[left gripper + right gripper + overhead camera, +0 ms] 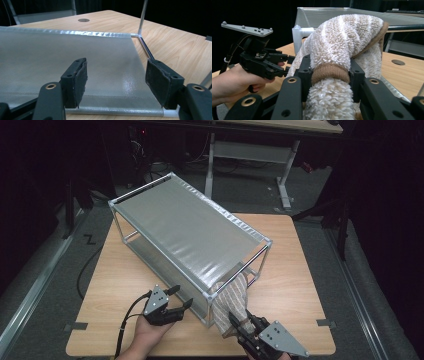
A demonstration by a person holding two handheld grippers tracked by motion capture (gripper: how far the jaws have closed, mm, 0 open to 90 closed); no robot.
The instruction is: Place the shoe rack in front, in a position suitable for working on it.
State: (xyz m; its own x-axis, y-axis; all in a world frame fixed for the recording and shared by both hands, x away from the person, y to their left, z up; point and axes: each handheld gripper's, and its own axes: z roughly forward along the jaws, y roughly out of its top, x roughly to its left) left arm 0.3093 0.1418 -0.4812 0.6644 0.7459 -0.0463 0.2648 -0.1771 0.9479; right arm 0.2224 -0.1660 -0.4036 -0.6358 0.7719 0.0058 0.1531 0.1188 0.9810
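Note:
A two-tier rack of metal rods and grey mesh shelves lies diagonally across the wooden table. A beige towel with white stripes hangs over the rack's near right corner rod. My right gripper is shut on the towel, its jaws pinching the brown hem band below the rod. My left gripper stands open at the rack's near long side, level with the lower mesh shelf, with nothing between its jaws. In the right gripper view the left gripper and the hand holding it are at the left.
The wooden table has bare room to the right of the rack and along its front edge. A round cable hole lies in the tabletop beyond the lower shelf. Desk legs and cables stand on the grey floor behind.

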